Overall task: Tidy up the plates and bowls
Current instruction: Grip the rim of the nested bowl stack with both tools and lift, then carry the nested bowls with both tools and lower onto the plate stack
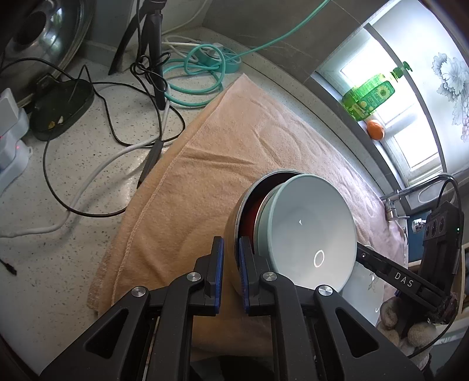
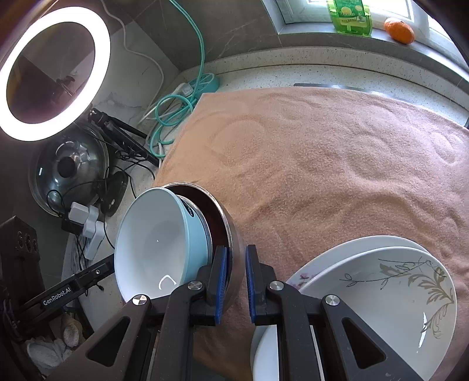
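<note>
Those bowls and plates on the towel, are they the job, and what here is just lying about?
Part of the job:
- steel bowl, clamped by both grippers
- light blue bowl nested in it
- stacked white plates
- left gripper, right gripper

Just lying about:
- ring light
- teal cable
- pot lid
- soap bottle
- orange

The surface under my grippers is a speckled stone countertop. A peach towel lies flat on it and covers most of the work area. Stacked white plates rest on the towel's near part. Left of the towel, the bare counter carries a teal cable coil, black cables, a tripod and a pot lid.
</note>
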The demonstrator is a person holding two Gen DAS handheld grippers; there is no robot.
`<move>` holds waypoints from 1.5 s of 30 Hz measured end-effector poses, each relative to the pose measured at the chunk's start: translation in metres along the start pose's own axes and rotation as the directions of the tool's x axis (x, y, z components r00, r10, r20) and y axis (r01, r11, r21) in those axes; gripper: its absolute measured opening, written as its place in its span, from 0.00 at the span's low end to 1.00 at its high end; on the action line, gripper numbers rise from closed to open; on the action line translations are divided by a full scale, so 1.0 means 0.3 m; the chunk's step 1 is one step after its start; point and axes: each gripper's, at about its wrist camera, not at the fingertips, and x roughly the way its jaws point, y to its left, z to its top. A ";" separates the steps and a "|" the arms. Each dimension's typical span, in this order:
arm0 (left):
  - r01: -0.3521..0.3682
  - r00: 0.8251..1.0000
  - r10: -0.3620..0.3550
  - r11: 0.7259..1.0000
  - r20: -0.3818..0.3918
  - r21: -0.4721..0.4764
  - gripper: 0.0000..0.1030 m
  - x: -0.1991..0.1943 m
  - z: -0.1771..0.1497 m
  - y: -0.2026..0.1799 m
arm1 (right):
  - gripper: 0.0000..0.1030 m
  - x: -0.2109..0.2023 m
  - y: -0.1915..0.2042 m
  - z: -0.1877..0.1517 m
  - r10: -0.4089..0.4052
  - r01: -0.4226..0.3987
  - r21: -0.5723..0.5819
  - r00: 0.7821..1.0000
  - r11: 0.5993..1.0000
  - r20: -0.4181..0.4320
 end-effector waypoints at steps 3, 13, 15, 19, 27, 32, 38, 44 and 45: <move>-0.001 1.000 0.001 1.000 -0.002 0.004 0.09 0.006 0.004 -0.001 | 0.12 0.008 -0.003 0.001 -0.001 0.001 0.008 1.000 1.000 -0.002; -0.003 1.000 0.003 1.000 -0.006 0.000 0.09 0.034 0.013 -0.002 | 0.11 0.042 0.001 0.013 -0.007 0.007 0.002 1.000 1.000 -0.026; -0.002 1.000 0.002 1.000 -0.008 0.000 0.08 0.038 0.012 -0.002 | 0.11 0.046 0.002 0.014 -0.003 0.003 0.004 1.000 1.000 -0.027; -0.001 1.000 0.001 1.000 -0.008 -0.001 0.07 0.038 0.014 -0.001 | 0.10 0.047 0.010 0.017 -0.011 0.011 -0.009 1.000 1.000 -0.028; -0.004 1.000 0.004 1.000 -0.010 -0.002 0.07 0.033 0.013 -0.007 | 0.09 0.048 0.014 0.017 -0.028 0.028 -0.010 0.999 1.000 -0.028; -0.013 1.000 0.013 1.000 -0.009 -0.007 0.07 0.031 0.013 -0.002 | 0.09 0.038 0.026 0.016 -0.027 0.027 -0.009 0.999 1.000 -0.022; -0.003 1.000 0.003 1.000 0.006 -0.007 0.07 0.001 0.016 -0.003 | 0.09 0.022 0.042 0.009 -0.026 0.026 -0.009 1.000 1.000 -0.018; 0.001 1.000 -0.001 1.000 0.025 0.006 0.07 -0.029 0.019 -0.014 | 0.09 -0.007 0.052 0.006 -0.017 0.017 -0.007 1.000 1.000 -0.006; 0.004 1.000 -0.004 1.000 0.027 0.008 0.07 -0.034 0.018 -0.017 | 0.09 -0.014 0.051 0.006 -0.014 0.014 -0.004 1.000 1.000 -0.003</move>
